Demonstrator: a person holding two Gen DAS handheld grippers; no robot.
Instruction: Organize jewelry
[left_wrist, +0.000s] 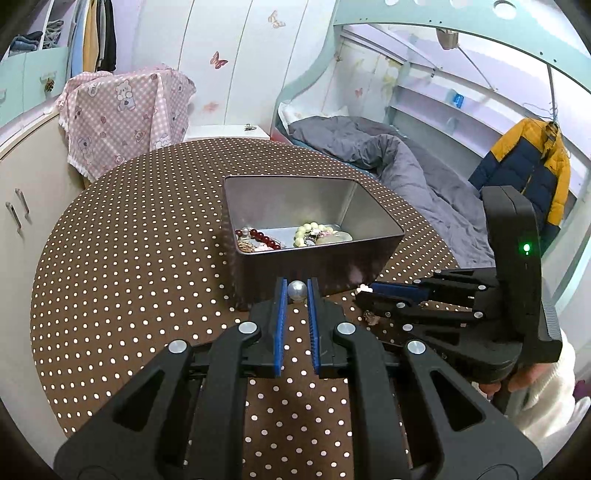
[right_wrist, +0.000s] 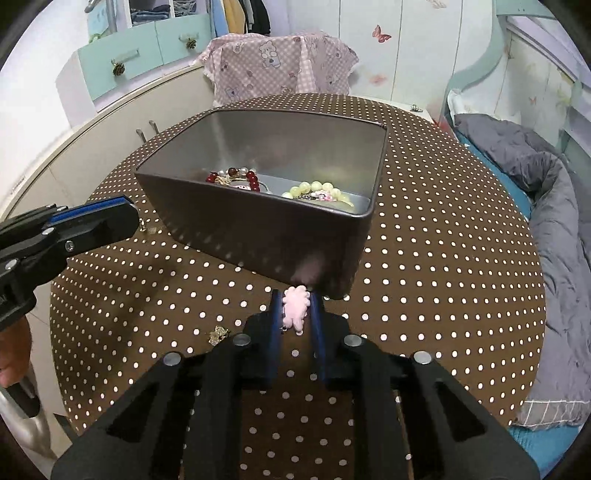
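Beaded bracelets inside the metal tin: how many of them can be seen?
2. The dark red bracelet lies at the left of the tin. The pale yellow-green bracelet lies at the right. The tin's near wall may hide more.

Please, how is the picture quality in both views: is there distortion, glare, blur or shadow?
Left wrist view: strong fisheye bending, dark corners; the pearl in the left tongs is sharp, with a small highlight. Right wrist view: same bending; the tin box mirrors the table's dots and the pink charm; no motion blur.
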